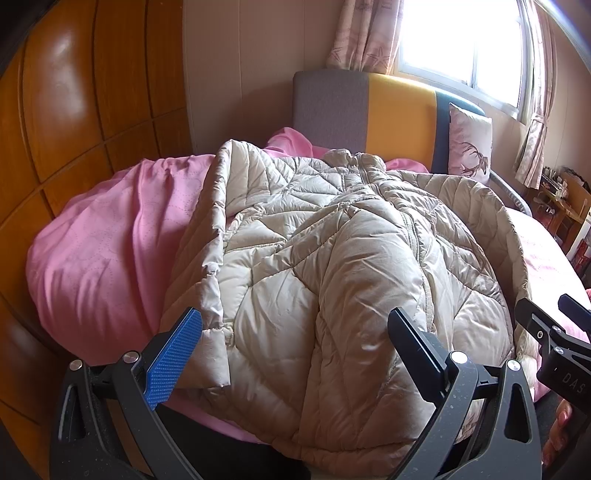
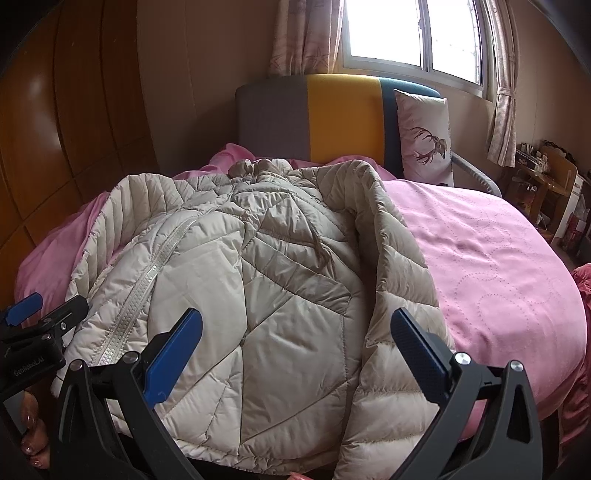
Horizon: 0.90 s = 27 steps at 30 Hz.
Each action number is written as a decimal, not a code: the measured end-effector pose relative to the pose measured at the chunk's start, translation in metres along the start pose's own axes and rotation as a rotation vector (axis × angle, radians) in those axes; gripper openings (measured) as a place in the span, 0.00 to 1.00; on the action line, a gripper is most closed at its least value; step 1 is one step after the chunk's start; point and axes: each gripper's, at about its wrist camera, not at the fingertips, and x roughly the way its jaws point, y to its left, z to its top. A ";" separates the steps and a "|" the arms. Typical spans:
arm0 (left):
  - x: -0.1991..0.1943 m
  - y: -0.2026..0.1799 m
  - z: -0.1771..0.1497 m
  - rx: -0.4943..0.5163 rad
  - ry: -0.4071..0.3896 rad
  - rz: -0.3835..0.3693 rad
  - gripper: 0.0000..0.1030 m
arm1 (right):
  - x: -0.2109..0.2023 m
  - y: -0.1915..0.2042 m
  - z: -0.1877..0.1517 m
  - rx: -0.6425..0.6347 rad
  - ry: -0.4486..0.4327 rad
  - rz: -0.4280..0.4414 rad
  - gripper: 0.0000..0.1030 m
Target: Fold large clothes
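A beige quilted puffer jacket (image 1: 332, 251) lies spread front-up on the pink bed cover (image 1: 103, 251), collar toward the headboard, zipper closed. It also shows in the right wrist view (image 2: 266, 288). My left gripper (image 1: 295, 332) is open and hovers over the jacket's near hem, left of the zipper. My right gripper (image 2: 295, 332) is open over the hem on the right side, one finger above the right sleeve (image 2: 399, 280). Neither holds anything. Each gripper shows at the edge of the other's view, the right gripper (image 1: 550, 321) and the left gripper (image 2: 44, 314).
A grey, yellow and blue headboard (image 2: 332, 114) with a deer-print pillow (image 2: 424, 136) stands at the far end. A wooden wardrobe (image 1: 74, 129) runs along the left. A window with curtains (image 2: 413, 33) is behind. A cluttered desk (image 2: 546, 177) stands at the right.
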 end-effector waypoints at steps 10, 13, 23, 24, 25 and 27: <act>0.001 0.000 -0.002 0.004 0.003 0.003 0.97 | 0.000 0.001 -0.001 -0.007 0.006 0.010 0.98; 0.001 0.000 -0.002 0.002 0.004 0.003 0.97 | 0.001 0.001 0.000 -0.005 0.007 0.010 0.98; 0.001 0.000 -0.001 0.004 0.005 0.003 0.97 | 0.002 0.003 0.001 -0.014 0.013 0.018 0.98; 0.001 0.001 -0.001 0.003 0.005 0.004 0.97 | 0.002 0.002 0.001 -0.014 0.013 0.020 0.98; 0.001 0.001 -0.001 0.003 0.005 0.004 0.97 | 0.002 0.002 0.001 -0.014 0.012 0.021 0.98; 0.002 0.001 -0.001 0.004 0.007 0.003 0.97 | 0.002 0.002 0.001 -0.014 0.008 0.024 0.98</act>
